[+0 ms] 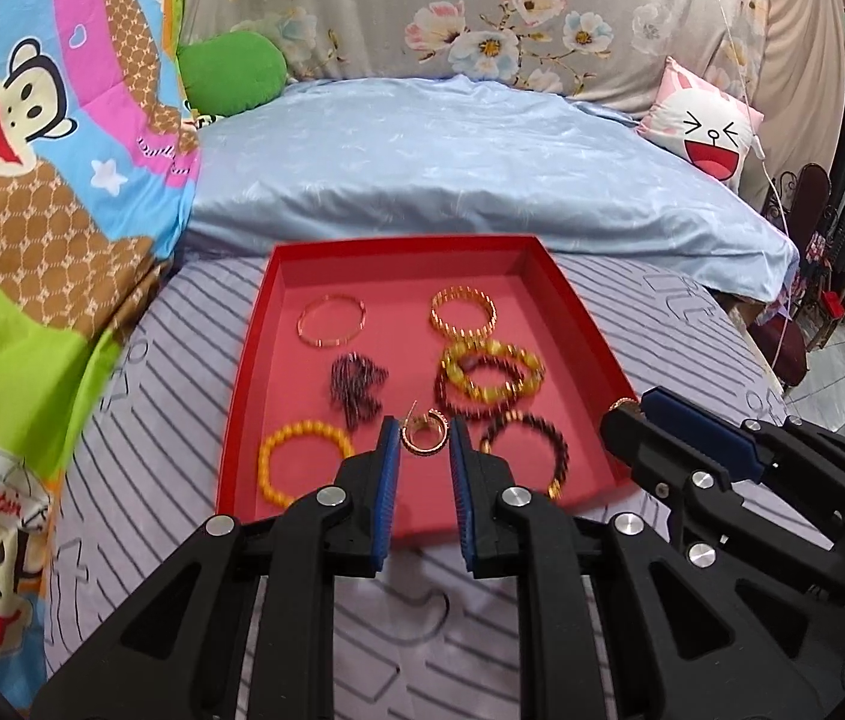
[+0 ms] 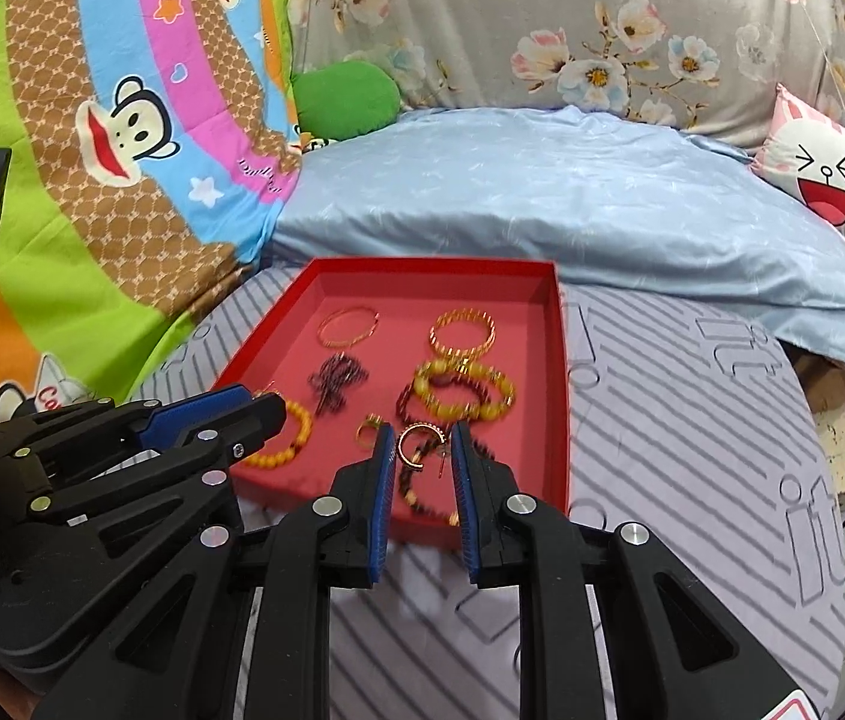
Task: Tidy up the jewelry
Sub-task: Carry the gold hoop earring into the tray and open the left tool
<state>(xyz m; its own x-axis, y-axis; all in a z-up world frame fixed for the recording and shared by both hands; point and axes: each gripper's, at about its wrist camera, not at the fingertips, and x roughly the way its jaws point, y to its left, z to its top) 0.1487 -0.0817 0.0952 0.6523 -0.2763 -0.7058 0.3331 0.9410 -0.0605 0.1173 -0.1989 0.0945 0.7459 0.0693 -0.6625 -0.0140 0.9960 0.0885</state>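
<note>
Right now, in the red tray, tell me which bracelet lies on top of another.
The yellow-green bead bracelet, right of centre. It overlaps a dark bead bracelet; the rest each lie alone on the tray floor.

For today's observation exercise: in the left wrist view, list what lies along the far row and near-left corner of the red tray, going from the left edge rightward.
Far row: thin gold bangle → ridged gold bangle. Near row: orange bead bracelet → gold hoop earring between the left gripper fingers.

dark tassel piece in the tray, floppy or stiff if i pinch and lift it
Probably floppy: the dark tassel piece lies splayed in loose strands on the red tray. Likely light, and a strand could snag the nearby yellow bead bracelet.
</note>
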